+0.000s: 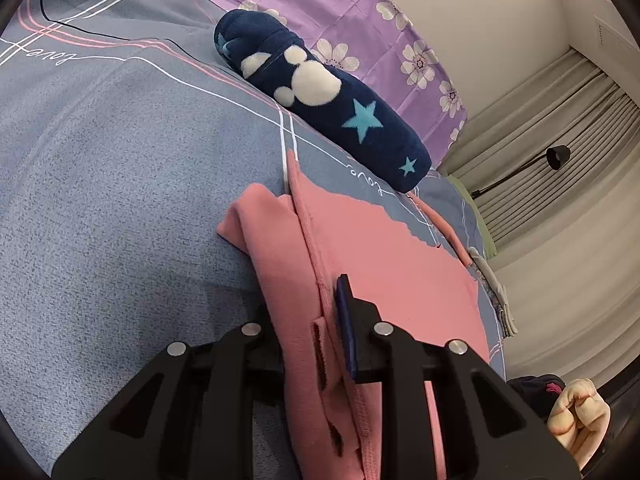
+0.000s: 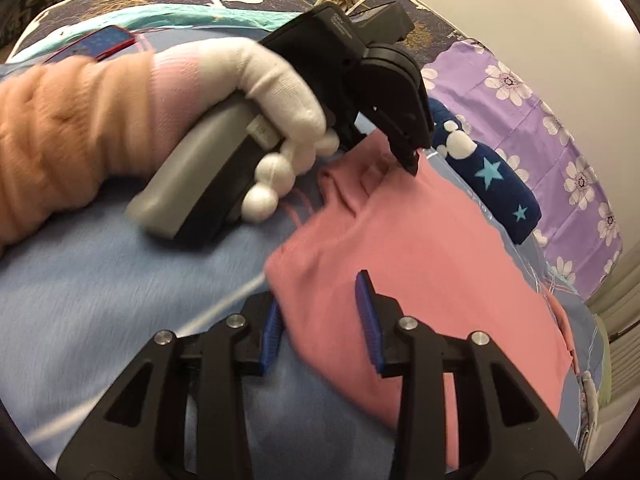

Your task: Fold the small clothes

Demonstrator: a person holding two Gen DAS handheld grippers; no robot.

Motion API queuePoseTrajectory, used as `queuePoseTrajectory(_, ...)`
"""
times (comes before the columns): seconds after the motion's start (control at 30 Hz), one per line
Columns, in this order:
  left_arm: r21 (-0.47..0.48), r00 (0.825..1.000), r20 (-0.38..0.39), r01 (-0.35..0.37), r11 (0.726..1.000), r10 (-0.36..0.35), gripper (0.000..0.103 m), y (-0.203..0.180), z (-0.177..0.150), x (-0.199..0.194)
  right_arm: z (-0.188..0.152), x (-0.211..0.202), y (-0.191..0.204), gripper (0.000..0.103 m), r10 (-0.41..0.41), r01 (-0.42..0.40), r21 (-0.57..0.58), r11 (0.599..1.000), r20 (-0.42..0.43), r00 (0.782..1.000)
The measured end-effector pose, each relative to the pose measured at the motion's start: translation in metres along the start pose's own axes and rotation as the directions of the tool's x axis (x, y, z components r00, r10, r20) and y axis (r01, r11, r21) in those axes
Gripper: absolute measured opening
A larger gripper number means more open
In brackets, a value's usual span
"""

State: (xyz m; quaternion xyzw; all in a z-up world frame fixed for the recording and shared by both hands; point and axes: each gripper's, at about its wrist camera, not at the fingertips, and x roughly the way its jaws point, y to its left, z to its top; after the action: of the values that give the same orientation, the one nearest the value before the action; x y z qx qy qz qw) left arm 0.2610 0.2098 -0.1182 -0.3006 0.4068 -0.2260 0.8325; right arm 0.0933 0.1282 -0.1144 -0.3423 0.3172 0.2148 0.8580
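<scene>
Left wrist view shows the left hand-held gripper (image 1: 320,320) clamped on a bunched edge of the pink garment (image 1: 384,252), which lies on the grey-blue bed cover (image 1: 120,168) just in front of a rolled navy blanket with stars (image 1: 320,92). In the right wrist view, the right hand-held gripper (image 2: 320,320) has its blue pads (image 2: 368,320) set wide apart, straddling the garment's near corner without pinching it. A white-gloved hand (image 2: 272,92) grips the other tool's handle beyond.

The cloth looks light, soft and limp, likely a knit that sags and creases wherever it is unsupported. It should not slip much against ribbed pads. Hemmed edges and corners, where layers are thicker, seem the best hold; pinching mid-panel would probably only drag up a loose pucker.
</scene>
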Motion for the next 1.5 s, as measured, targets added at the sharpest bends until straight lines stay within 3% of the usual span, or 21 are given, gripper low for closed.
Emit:
queuePoseTrajectory(0.03, 0.001, 1.000, 0.000, -0.002, 1.000, 0.002, 0.022, 0.000, 0.000, 0.000, 0.002, 0.003, -0.002, 0.031, 0.010, -0.010, 0.011, 1.000, -0.004, 1.000)
queuePoseTrajectory(0.1, 0.001, 1.000, -0.001, -0.001, 1.000, 0.001, 0.022, 0.000, 0.000, 0.000, 0.001, 0.003, 0.000, 0.013, 0.006, -0.006, 0.003, 1.000, -0.003, 1.000)
queuePoseTrajectory(0.17, -0.002, 1.000, -0.003, -0.001, 1.000, 0.001, 0.022, 0.001, 0.000, 0.000, 0.000, 0.002, 0.002, 0.009, -0.015, 0.015, -0.006, 1.000, 0.001, 1.000)
queuePoseTrajectory(0.3, 0.001, 1.000, -0.013, -0.017, 1.000, 0.017, 0.018, -0.001, 0.002, 0.001, 0.002, 0.003, -0.012, 0.006, 0.045, -0.044, 0.078, 0.996, -0.006, 0.999)
queuePoseTrajectory(0.5, -0.008, 0.999, -0.007, -0.034, 0.999, 0.033, 0.011, -0.015, 0.011, -0.002, 0.000, -0.011, -0.051, 0.005, 0.171, -0.174, 0.271, 0.947, 0.037, 0.985)
queuePoseTrajectory(0.73, 0.076, 0.999, 0.014, -0.036, 0.996, 0.035, 0.011, -0.069, 0.027, -0.002, -0.015, -0.042, -0.111, 0.005, 0.189, -0.227, 0.413, 0.882, 0.133, 0.973)
queuePoseTrajectory(1.17, 0.233, 0.998, -0.016, -0.048, 0.971, 0.053, 0.010, -0.197, 0.021, 0.052, -0.099, -0.079, -0.208, 0.005, 0.144, -0.253, 0.633, 0.732, 0.219, 0.965)
queuePoseTrajectory(1.5, 0.315, 0.990, -0.114, -0.041, 0.948, 0.081, 0.010, -0.273, -0.013, 0.137, -0.190, -0.084, -0.264, 0.005, 0.116, -0.237, 0.775, 0.586, 0.209, 0.971)
